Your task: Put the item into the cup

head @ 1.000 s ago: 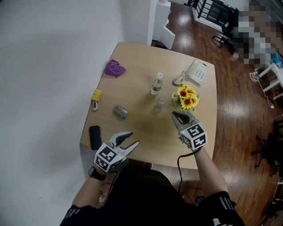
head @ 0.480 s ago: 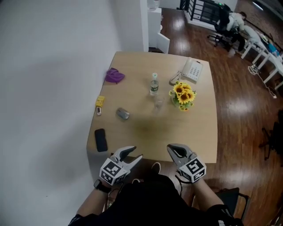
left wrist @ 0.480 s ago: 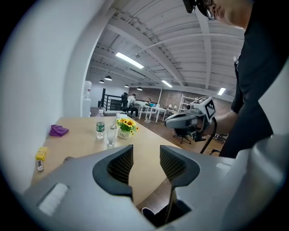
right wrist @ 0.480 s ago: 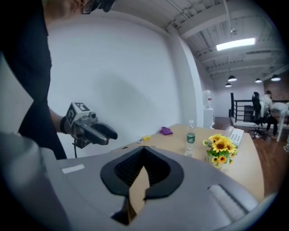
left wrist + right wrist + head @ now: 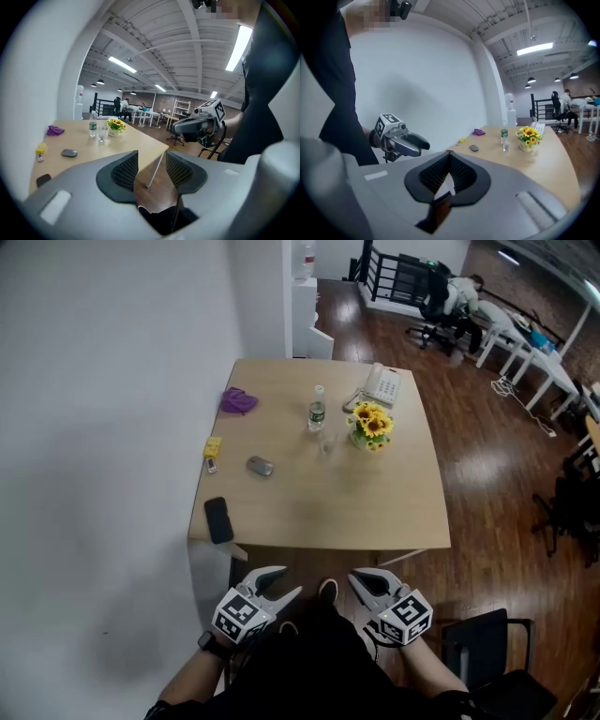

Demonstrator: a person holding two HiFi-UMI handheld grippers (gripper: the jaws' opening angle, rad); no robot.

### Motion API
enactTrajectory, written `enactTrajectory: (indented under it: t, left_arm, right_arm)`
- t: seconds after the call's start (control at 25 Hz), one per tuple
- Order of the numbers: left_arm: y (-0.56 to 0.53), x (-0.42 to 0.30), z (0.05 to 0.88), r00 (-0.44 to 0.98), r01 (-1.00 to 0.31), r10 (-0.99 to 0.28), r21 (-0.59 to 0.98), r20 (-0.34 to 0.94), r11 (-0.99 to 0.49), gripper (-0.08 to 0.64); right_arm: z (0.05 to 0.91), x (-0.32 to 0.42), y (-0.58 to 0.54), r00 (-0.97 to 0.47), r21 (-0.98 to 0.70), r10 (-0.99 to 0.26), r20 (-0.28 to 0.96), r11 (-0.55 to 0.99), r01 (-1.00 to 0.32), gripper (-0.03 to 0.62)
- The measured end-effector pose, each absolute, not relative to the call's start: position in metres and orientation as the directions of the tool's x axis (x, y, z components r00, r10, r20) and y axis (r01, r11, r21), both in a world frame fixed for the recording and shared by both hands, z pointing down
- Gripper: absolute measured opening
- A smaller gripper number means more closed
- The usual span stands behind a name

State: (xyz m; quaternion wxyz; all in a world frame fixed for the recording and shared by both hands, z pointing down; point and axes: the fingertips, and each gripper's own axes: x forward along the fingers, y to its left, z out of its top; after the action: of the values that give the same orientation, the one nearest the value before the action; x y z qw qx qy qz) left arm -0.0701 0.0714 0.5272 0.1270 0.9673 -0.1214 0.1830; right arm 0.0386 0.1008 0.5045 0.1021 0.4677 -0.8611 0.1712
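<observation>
Left tongs (image 5: 289, 582): released, jaws apart with nothing between them; held low by the person's body, off the near edge of the counter (image 5: 375, 512).
Right tongs (image 5: 361, 579): clenched, jaw tips meeting, nothing caught in them; also held at the body, beside the left pair and clear of the counter.
Cup (image 5: 325, 444): a clear glass, upright, toward the far side of the counter, between the water bottle (image 5: 317, 412) and the sunflowers (image 5: 371, 425), near both.
Item: which loose thing is meant cannot be told; none of them is in the cup or in either pair of tongs.
Grey mouse (image 5: 260, 466): flat on the counter, left of the cup.
Yellow object (image 5: 213, 446): near the left edge, with a smaller piece just below it, too small to name.
Black phone (image 5: 218, 519): at the near left corner, partly over the edge.
Purple cloth (image 5: 238, 401): crumpled at the far left corner.
Desk telephone (image 5: 380, 385): far edge, behind the sunflowers.
</observation>
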Motion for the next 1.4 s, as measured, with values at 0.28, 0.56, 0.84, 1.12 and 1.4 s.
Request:
enactTrajectory:
  t: [0.28,0.56,0.84,1.12,1.4]
  left_arm:
    - [0.14,-0.092,0.532,0.914,-0.232,-0.136,0.218,0.381,-0.948,0.179]
    - [0.172,-0.072,0.518,0.92,-0.238,-0.165,0.173,0.354,-0.956,0.179]
    - [0.23,-0.039,0.518,0.916,-0.247,-0.171,0.174,0.364,-0.953,0.179]
    - [0.254,-0.039,0.523,0.908,-0.282,-0.2,0.182,0.369,-0.942,0.179]
    - [0.267,-0.036,0.521,0.909,-0.285,-0.208,0.172,0.361,-0.943,0.179]
  right_arm:
    - [0.492,0.024,0.176,-0.473,-0.182,-0.816,0.333,0.436,-0.881,0.008]
    - [0.485,0.032,0.215,-0.487,-0.129,-0.812,0.322,0.472,-0.872,0.008]
    - [0.474,0.055,0.256,-0.521,-0.152,-0.808,0.276,0.498,-0.854,0.008]
    - [0.483,0.062,0.284,-0.536,-0.172,-0.799,0.272,0.508,-0.844,0.008]
    - [0.48,0.062,0.296,-0.543,-0.183,-0.799,0.257,0.512,-0.84,0.008]
